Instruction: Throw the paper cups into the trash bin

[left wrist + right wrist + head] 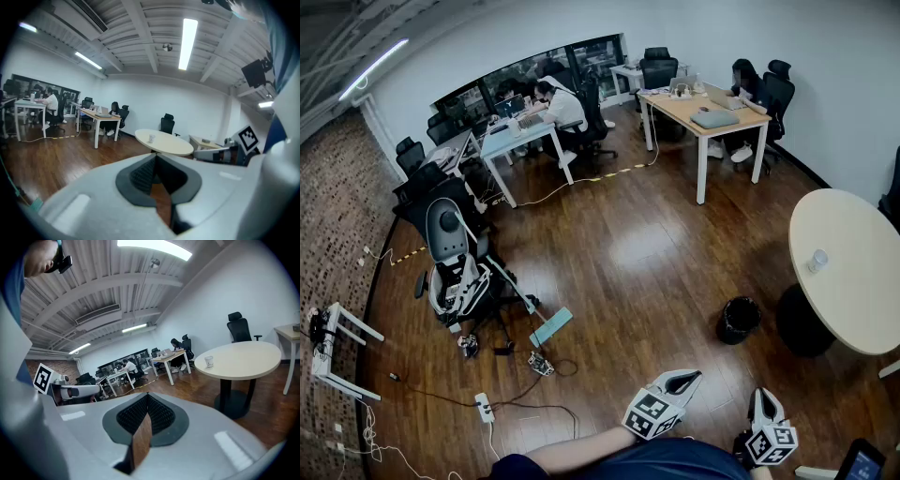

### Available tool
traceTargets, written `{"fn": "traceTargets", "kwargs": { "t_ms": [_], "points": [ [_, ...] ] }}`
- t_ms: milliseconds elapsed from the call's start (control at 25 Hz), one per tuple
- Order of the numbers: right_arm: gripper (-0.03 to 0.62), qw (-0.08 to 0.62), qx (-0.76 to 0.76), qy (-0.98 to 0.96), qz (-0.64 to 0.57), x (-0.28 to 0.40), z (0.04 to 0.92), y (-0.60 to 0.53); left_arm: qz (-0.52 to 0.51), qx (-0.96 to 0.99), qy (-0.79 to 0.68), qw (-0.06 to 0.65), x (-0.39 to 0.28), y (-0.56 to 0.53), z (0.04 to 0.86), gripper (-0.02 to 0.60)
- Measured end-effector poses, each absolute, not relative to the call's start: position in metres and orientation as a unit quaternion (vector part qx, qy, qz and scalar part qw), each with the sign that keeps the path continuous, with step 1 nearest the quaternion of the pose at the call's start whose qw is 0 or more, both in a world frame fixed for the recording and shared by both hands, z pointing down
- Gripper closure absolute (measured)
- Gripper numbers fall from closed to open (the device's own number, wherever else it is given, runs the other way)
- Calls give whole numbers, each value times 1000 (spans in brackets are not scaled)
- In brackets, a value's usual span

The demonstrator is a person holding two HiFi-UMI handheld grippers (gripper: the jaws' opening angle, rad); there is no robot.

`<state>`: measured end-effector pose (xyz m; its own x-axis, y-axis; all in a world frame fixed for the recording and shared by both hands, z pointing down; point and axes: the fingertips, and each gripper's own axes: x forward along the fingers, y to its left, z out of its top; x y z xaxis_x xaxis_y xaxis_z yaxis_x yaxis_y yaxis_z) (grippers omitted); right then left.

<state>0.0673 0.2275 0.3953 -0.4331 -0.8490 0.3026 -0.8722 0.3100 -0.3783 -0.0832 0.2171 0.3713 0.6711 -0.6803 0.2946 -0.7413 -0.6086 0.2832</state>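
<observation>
A white paper cup (817, 261) stands upright on the round cream table (853, 291) at the right. A black trash bin (738, 319) sits on the wood floor just left of the table's base. Both grippers are held low near my body, well short of the table. My left gripper (684, 379) is shut with nothing in it, and so is my right gripper (765, 395). The left gripper view shows closed jaws (155, 158) and the cup (151, 138) far off on the table (168, 145). From the right gripper (147, 397) the cup (209, 362) also looks distant.
People sit at a wooden desk (703, 117) at the back right and at white desks (520, 141) at the back left. A grey machine (455, 272) with cables and a power strip (484, 407) lies on the floor at left. Black office chairs stand around.
</observation>
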Motion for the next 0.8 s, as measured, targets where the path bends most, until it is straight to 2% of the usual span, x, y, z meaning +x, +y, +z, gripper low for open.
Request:
{"fn": "traceTargets", "kwargs": {
  "t_ms": [280,560,800],
  "points": [
    [583,7,555,-794,247,122,396,219,84,898,-395,174,-44,204,368,578],
    [583,3,586,-774,240,167,396,200,82,897,-402,164,-36,181,362,578],
    [583,10,607,-766,212,197,422,115,74,892,-420,151,-45,95,377,578]
  ]
}}
